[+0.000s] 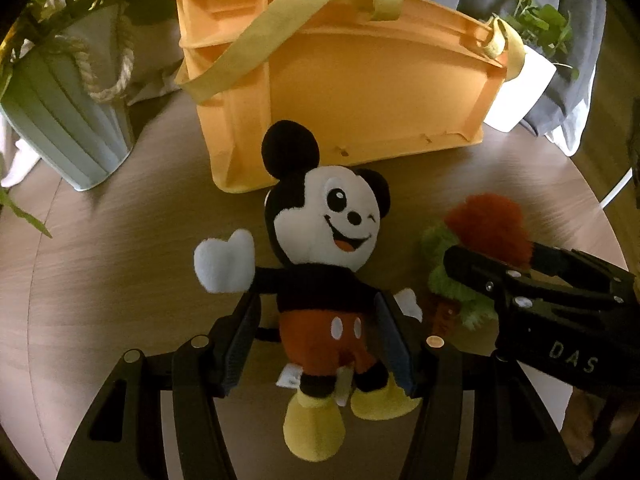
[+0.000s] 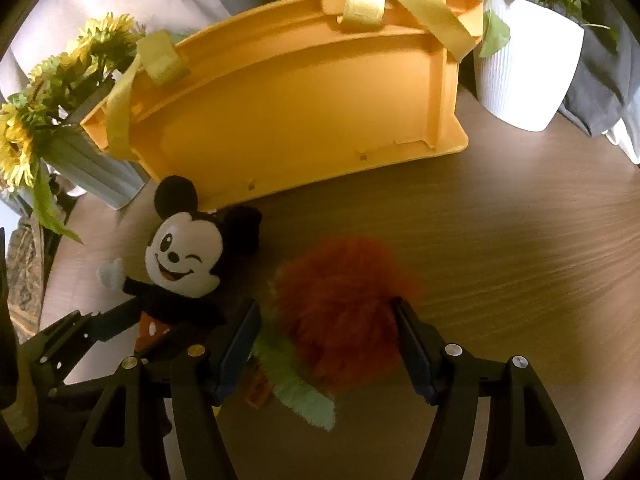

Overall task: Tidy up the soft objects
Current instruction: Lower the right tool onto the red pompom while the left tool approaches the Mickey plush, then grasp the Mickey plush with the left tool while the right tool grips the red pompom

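The left wrist view looks down at a mouse doll (image 1: 320, 264) lying on its back on the round wooden counter (image 1: 120, 260). Its head points away toward a yellow basket (image 1: 360, 92), and its yellow feet point back toward the camera. So the doll's long way runs straight out from the left tongs (image 1: 316, 344). The two pads sit one on each side of the doll's red shorts, very close to its sides. The tongs are spread, and it is hard to tell if the pads touch the cloth yet. A little squeeze looks like all that is needed to pinch the doll at its middle. Off to the right, the right tongs (image 1: 496, 256) reach over a fluffy red and green toy (image 1: 476, 232). A pale green pot (image 1: 68, 120) of flowers stands at the left.

The right wrist view shows the fluffy red and green toy (image 2: 340, 312) just ahead of the right tongs (image 2: 326, 340). Its red puff fills the gap between the two pads, and its green part trails back under the left pad. These tongs are spread wide too, and not pinching yet. The mouse doll (image 2: 180, 264) lies to the left, with the left tongs (image 2: 100, 324) at its body. The yellow basket (image 2: 300, 100) stands behind both toys, and a white pot (image 2: 528, 68) stands to its right. Each hand is nearest its own toy.
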Tool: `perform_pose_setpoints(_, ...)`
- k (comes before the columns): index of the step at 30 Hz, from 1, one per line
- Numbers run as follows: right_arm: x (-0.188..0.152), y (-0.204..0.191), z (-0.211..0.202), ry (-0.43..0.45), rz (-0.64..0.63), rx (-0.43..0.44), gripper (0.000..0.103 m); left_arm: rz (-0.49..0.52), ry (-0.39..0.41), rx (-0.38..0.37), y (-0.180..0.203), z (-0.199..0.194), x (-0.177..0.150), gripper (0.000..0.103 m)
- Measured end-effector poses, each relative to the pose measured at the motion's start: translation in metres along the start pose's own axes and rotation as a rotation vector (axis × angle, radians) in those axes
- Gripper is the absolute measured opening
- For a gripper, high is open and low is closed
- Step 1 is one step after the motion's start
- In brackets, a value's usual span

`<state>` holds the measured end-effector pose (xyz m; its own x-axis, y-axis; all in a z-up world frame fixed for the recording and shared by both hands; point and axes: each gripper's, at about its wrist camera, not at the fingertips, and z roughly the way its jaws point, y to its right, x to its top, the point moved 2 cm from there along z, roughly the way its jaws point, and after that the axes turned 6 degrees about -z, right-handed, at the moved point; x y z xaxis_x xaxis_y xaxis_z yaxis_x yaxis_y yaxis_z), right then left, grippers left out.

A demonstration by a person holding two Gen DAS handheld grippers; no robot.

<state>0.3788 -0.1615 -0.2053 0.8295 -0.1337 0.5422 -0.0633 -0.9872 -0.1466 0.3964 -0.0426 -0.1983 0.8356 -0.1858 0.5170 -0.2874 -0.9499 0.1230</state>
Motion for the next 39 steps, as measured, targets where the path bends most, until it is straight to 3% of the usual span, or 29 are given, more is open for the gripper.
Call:
perform_pose_setpoints(6, 0.001, 0.001, 0.003, 0.005, -0.011, -0.004, 0.066, 0.016, 0.004, 0.006, 0.004, 0.007, 0.004, 0.058)
perform_pose_setpoints(9, 0.001, 0.001, 0.004, 0.005, -0.019, -0.011, 0.058, 0.018, 0.009, 0.005, 0.004, 0.009, 0.003, 0.056)
perform_pose_setpoints(13, 0.001, 0.001, 0.005, 0.001, -0.029, -0.018, 0.051, 0.016, 0.008, -0.018, 0.005, 0.011, 0.003, 0.041)
perform_pose_setpoints(19, -0.001, 0.002, 0.002, 0.019, -0.036, -0.017, 0.044, 0.028, 0.027, -0.009, 0.010, 0.007, 0.000, 0.038)
perform_pose_setpoints(39, -0.003, -0.008, -0.038, 0.107, -0.070, -0.014, 0.041, 0.007, 0.122, -0.014, 0.012, -0.037, -0.010, 0.038)
